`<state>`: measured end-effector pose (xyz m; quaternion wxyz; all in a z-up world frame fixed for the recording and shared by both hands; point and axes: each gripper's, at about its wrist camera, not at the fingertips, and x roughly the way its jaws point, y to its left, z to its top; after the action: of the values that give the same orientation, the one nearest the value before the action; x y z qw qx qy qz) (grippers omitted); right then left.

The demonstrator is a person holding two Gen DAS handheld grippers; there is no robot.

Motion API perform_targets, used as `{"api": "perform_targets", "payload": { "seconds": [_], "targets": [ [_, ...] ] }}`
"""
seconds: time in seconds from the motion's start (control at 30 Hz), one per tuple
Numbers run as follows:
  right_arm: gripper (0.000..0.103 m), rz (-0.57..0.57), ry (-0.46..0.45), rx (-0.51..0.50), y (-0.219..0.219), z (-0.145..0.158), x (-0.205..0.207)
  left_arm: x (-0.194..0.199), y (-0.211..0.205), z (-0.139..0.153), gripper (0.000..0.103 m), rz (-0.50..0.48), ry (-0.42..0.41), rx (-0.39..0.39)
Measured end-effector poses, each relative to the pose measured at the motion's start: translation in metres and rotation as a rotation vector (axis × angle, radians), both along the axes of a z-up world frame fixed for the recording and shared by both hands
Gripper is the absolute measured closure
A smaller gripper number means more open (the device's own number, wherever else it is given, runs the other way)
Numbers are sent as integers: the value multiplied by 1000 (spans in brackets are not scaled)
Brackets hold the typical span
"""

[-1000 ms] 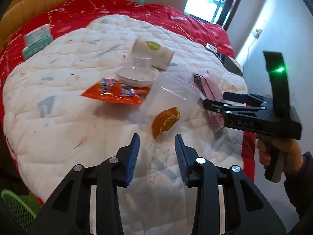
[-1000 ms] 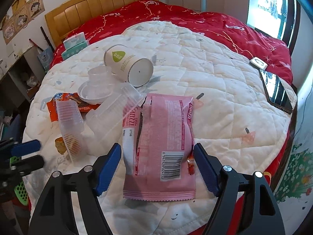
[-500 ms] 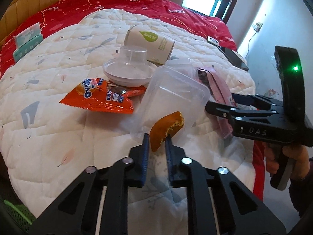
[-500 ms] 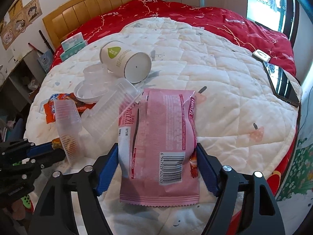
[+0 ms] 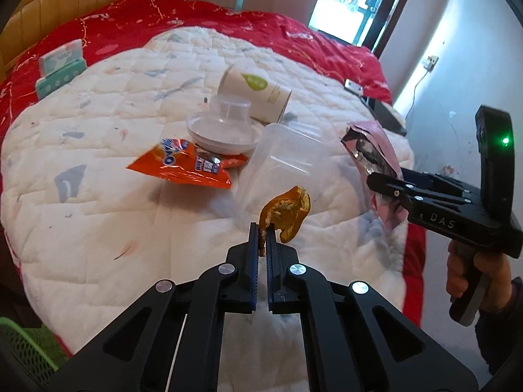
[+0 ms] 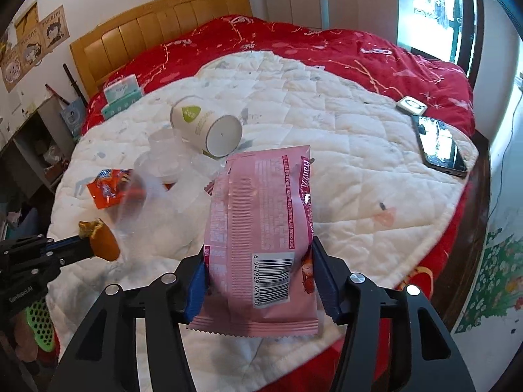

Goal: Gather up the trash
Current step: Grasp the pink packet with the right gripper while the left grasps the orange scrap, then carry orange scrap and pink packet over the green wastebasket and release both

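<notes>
My left gripper (image 5: 262, 232) is shut on the edge of an orange-brown peel (image 5: 287, 209), which hangs just above the white quilt (image 5: 98, 228). In the right wrist view the same peel (image 6: 103, 243) shows at the left, at the tips of the left gripper (image 6: 73, 250). My right gripper (image 6: 261, 279) has its jaws closing on a pink snack wrapper (image 6: 261, 215). Both pads press its sides and the wrapper bows upward, lifted off the quilt. In the left wrist view the pink wrapper (image 5: 372, 150) sticks up from the right gripper (image 5: 387, 179), held by a hand.
Still lying on the quilt are an orange snack bag (image 5: 183, 163), a clear plastic tub (image 5: 284, 160), a white lid with a clear cup (image 5: 222, 130) and a tipped paper cup (image 5: 258, 94). A phone (image 6: 441, 147) lies near the bed's right edge. A green basket (image 5: 26, 343) stands at lower left.
The left jaws shut on the peel and lifted it slightly. The right jaws narrowed around the pink wrapper and raised it off the quilt.
</notes>
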<state>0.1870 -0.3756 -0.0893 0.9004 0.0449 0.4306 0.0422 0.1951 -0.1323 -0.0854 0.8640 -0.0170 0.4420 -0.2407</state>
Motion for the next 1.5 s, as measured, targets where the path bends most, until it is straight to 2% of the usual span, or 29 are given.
{"api": "perform_targets", "payload": {
  "seconds": [0.3, 0.6, 0.9, 1.13, 1.5],
  "targets": [
    [48, 23, -78, 48, 18, 39, -39, -38, 46, 35, 101, 75, -69, -58],
    [48, 162, -118, 91, 81, 65, -71, -86, 137, 46, 101, 263, -92, -63],
    [48, 357, -96, 121, 174, 67, -86, -134, 234, 33, 101, 495, -65, -39],
    [48, 495, -78, 129, 238, 65, -96, -172, 303, 10, 101, 665, -12, 0],
    [48, 625, -50, 150, 308, 64, -97, -201, 363, -17, 100, 826, 67, 1]
  ]
}}
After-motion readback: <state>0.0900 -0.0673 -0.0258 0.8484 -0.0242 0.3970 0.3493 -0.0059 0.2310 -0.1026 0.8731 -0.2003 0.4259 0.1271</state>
